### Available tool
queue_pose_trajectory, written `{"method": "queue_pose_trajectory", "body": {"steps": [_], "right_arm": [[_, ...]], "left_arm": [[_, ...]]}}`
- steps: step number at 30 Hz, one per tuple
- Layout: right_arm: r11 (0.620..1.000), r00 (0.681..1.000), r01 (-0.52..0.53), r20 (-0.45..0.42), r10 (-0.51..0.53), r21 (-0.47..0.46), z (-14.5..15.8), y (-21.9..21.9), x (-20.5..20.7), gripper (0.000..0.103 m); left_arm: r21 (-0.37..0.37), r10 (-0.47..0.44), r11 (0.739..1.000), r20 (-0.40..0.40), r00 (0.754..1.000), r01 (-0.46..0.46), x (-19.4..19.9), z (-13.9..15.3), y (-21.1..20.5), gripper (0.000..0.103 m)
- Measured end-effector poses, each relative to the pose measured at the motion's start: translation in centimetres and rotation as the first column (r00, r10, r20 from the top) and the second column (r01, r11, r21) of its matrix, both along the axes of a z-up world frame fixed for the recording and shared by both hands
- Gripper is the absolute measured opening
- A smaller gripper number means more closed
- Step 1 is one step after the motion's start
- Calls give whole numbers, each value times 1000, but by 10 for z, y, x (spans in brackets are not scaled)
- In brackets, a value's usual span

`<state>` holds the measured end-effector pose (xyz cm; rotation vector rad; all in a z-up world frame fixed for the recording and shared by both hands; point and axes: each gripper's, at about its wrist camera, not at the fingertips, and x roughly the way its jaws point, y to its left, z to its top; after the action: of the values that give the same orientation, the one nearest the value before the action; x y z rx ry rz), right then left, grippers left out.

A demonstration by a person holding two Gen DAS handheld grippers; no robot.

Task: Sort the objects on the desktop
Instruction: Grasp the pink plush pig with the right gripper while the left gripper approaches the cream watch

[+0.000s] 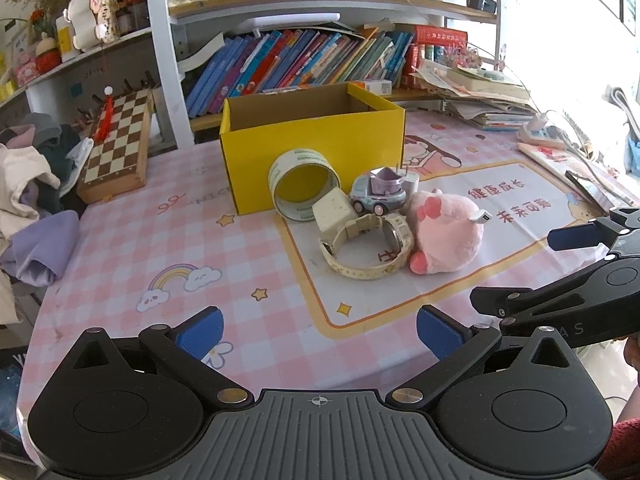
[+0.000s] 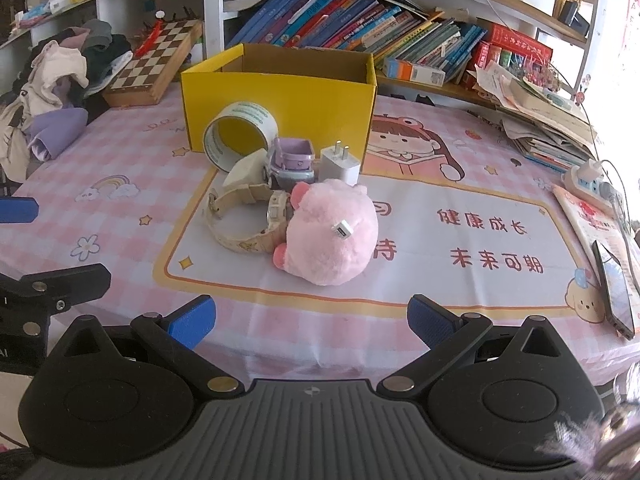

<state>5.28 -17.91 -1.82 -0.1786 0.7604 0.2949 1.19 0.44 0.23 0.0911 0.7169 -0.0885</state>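
1. Six loose things crowd together in front of the yellow box (image 2: 280, 100) on the tabletop (image 2: 120, 216): a tape roll (image 2: 240, 136) leaning on the box wall, a cream block (image 2: 246, 172), a purple toy car (image 2: 290, 162), a white charger (image 2: 339, 164), a cream watch (image 2: 248, 220) and a pink plush toy (image 2: 332, 236). The box interior that shows looks empty, so the sorting seems not yet begun.

2. The plush lies nearest both cameras, touching the watch, with a small white plug tip (image 2: 341, 232) resting on its back.

3. Right gripper (image 2: 312, 322): jaws wide, nothing between them, hovering over the near edge of the tabletop and facing the plush. Left gripper (image 1: 318, 330): jaws also wide and empty, near the same edge, aimed more at the watch.

4. The likely first step is picking the plush with the right gripper. Done well, the jaws should straddle the body across its width, clear of the watch strap, and close gently since the toy will squash.

5. The plug tip may slide off when the plush lifts; lifting straight up first, then carrying over the box rim, should keep the pile undisturbed.

6. Around it sit a chessboard (image 2: 156, 68), a heap of clothes (image 2: 60, 80) and shelves of books (image 2: 360, 28).
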Motion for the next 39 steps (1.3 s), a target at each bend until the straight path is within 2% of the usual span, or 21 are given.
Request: {"method": "queue_pose_trajectory", "body": {"steps": [13, 20, 31, 35, 37, 39], "right_arm": [[1000, 1000, -1, -2, 1, -26, 2, 4, -2, 103], [1000, 1000, -14, -6, 14, -10, 3, 3, -1, 103], [999, 999, -33, -7, 33, -2, 4, 6, 10, 103], [1000, 1000, -14, -8, 14, 5, 2, 4, 21, 98], [1000, 1000, -6, -18, 7, 9, 1, 4, 28, 89], [1000, 1000, -2, -27, 2, 7, 0, 4, 35, 86]], "left_arm": [[-27, 2, 1000, -28, 1000, -2, 3, -3, 6, 103], [-80, 30, 996, -38, 999, -33, 4, -3, 14, 103], [-81, 52, 995, -64, 997, -58, 11, -5, 16, 103], [-85, 53, 995, -68, 996, -58, 17, -6, 17, 103], [-87, 56, 994, -70, 996, -62, 20, -7, 18, 103], [-97, 56, 993, -73, 996, -63, 24, -8, 19, 103]]}}
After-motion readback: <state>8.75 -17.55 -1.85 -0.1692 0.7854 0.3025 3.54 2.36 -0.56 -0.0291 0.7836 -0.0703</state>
